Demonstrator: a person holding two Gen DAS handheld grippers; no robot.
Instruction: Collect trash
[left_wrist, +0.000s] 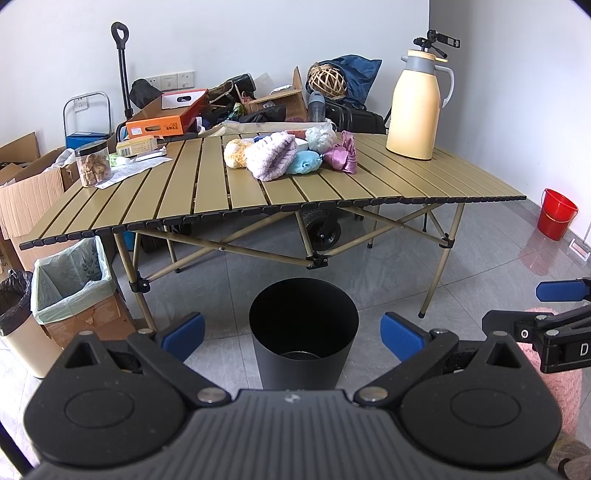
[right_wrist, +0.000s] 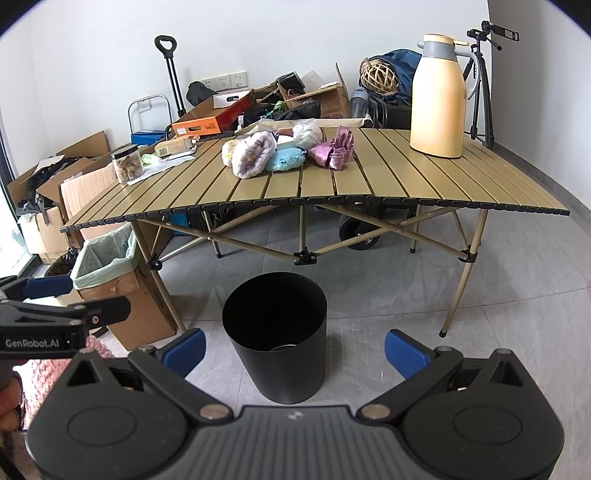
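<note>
Both the left claw (left_wrist: 291, 334) and right claw (right_wrist: 293, 345) hang empty with jaws apart above the black bin (right_wrist: 275, 332) on the floor before the bench (right_wrist: 369, 177), whose far-left-corner paper scraps (right_wrist: 162, 168) look light, limp, best pinched at an edge.

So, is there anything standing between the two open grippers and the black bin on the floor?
Nothing visible does. The black bin stands alone on bare tile in front of the folding table. The left gripper and right gripper are both open and empty, with only floor before the bin.
</note>
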